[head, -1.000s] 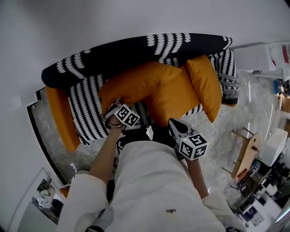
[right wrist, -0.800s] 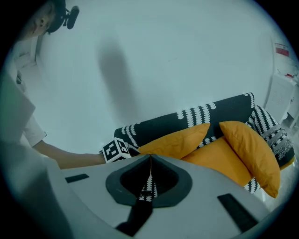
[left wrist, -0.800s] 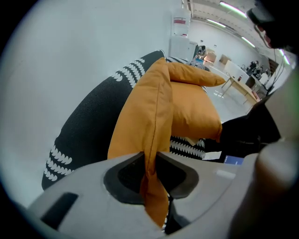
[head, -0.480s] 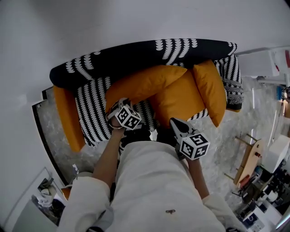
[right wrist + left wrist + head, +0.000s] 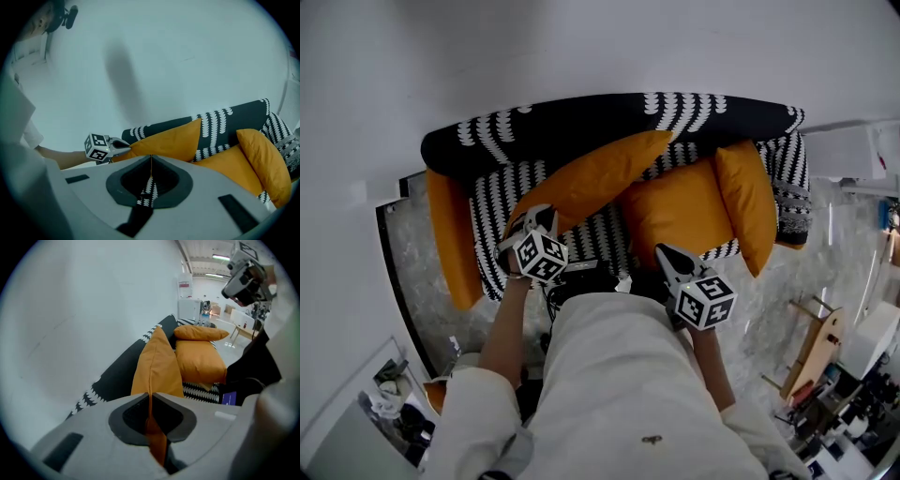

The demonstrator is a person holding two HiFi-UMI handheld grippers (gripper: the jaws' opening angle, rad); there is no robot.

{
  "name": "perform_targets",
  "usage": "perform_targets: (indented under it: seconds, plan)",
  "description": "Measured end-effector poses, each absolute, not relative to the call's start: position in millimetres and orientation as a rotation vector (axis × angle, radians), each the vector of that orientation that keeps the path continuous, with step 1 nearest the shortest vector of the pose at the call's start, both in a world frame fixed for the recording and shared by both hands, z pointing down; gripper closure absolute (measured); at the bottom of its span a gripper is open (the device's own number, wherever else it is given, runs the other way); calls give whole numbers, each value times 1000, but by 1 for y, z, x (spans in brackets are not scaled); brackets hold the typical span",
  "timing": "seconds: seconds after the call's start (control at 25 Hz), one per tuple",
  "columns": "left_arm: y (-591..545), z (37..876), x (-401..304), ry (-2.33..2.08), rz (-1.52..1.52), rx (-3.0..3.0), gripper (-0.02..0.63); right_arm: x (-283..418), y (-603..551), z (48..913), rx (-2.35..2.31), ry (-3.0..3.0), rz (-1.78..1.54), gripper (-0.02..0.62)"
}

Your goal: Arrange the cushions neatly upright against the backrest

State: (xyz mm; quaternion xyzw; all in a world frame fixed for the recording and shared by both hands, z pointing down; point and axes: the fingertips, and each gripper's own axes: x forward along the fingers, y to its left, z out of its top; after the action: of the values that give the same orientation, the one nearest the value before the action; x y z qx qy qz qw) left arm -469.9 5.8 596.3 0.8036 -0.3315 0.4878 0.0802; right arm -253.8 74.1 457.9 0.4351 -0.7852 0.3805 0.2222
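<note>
The long orange fabric cushion (image 5: 591, 178) leans slanted against the backrest (image 5: 581, 117) of the black-and-white patterned sofa (image 5: 492, 220). Its lower corner is pinched in our left gripper (image 5: 536, 221), whose jaws have just been closing on it. We should raise that corner gently, stand the cushion square, then let go. Our right gripper (image 5: 668, 255) hangs closed and empty.

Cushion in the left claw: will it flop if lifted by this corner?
Probably light: the left claw, jaws just closed onto its corner, holds the cushion tilted up. Likely soft yet shape-keeping: it spans toward the backrest without sagging.
</note>
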Motion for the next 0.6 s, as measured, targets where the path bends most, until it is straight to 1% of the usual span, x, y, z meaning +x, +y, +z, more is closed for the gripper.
perform_targets:
  seconds: [0.28, 0.6]
  plan:
    - [10, 607, -546, -991, 1524, 2359, 578, -258, 68, 462, 1174, -2162, 1051, 586]
    - [-36, 642, -623, -982, 1738, 2268, 578, -257, 68, 463, 1161, -2135, 1042, 586]
